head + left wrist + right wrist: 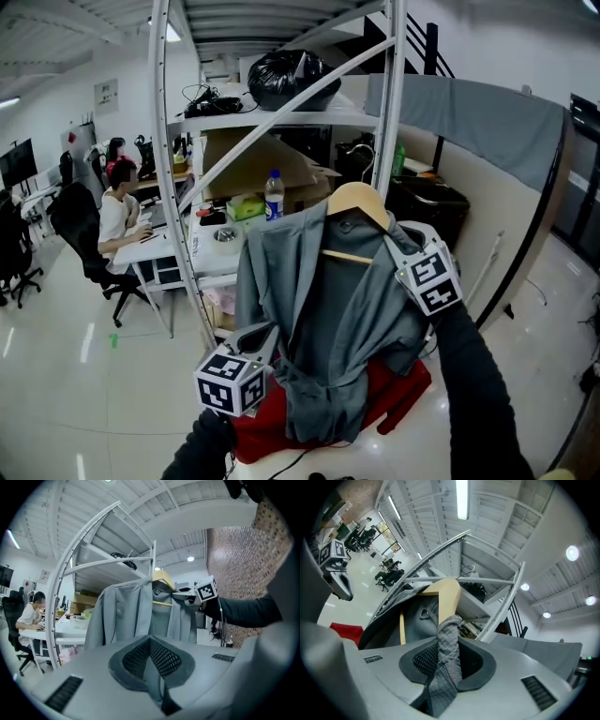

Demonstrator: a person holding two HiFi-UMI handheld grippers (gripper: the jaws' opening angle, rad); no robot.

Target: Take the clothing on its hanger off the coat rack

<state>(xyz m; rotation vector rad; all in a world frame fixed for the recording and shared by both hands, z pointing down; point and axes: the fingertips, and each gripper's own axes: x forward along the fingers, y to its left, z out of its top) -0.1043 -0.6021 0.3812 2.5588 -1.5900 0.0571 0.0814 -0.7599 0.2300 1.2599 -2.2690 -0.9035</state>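
Grey garment (319, 319) on its wooden hanger (358, 202) sits mid-frame in the head view, in front of the white coat rack (165, 94). The right gripper (394, 246) is at its shoulder and the left gripper (267, 336) at its lower edge. Left gripper view: jaws closed on a thin grey fold at bottom centre. Right gripper view: jaws pinch textured grey cloth just below the hanger's end.

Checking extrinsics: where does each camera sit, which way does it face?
Head view: on head, facing down at garment on hanger; left gripper, right gripper, sleeves show.
Left gripper view: along its jaws, toward garment, rack; jaws pinch garment.
Right gripper view: along its jaws, toward hanger, ceiling; jaws pinch garment.
Shared: all see garment, hanger.
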